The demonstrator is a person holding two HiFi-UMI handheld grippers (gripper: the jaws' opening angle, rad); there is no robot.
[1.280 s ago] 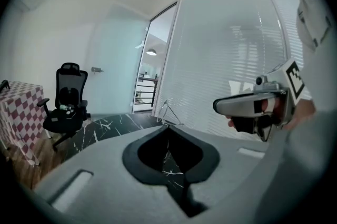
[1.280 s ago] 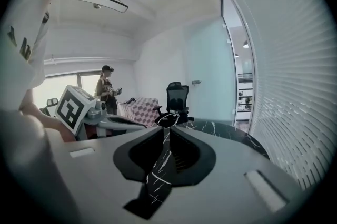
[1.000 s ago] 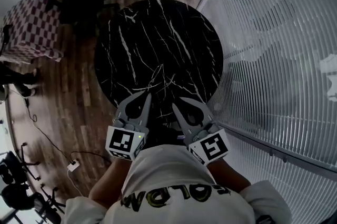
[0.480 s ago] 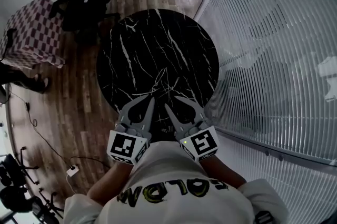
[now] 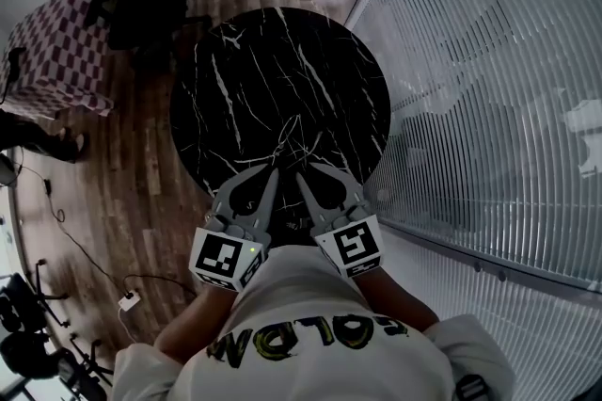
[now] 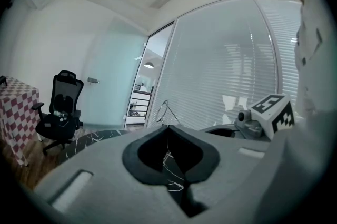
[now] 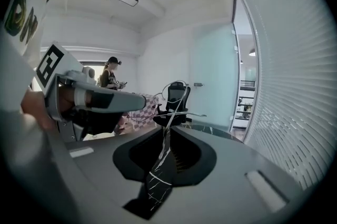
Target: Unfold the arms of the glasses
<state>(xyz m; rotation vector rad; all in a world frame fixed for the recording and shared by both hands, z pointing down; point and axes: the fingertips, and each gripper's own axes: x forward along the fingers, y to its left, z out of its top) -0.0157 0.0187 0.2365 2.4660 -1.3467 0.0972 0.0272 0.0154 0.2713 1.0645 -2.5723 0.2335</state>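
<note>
Black marble veined with white tops the round table [image 5: 282, 60], and the glasses are not lying on it. They are held up over its near edge, between the two tools the person is working. On the left, the left gripper [image 6: 168, 126] has its jaws pressed together at the tips, and a wire lens rim rises straight from them, so I take it to be pinching the frame of the glasses [image 7: 179, 112]. In the middle the glasses are so thin they nearly vanish against the marble, but one arm does stand out sideways from the rim. That makes me think the unfolding is under way and not finished, though I cannot say how far either arm has swung. On the right, the right gripper [image 7: 167, 129] is closing its jaws with a strand of that wire running between the tips; I cannot see the pads actually bite on it. As for writing, each marker cube [image 5: 224, 258] carries only a black-and-white square pattern, no words. The person's white shirt [image 5: 320, 296] has yellow lettering, upside down from where I stand. It looks like GOLD with more letters after it, but I would not swear to it. No brand shows on the glasses.
</note>
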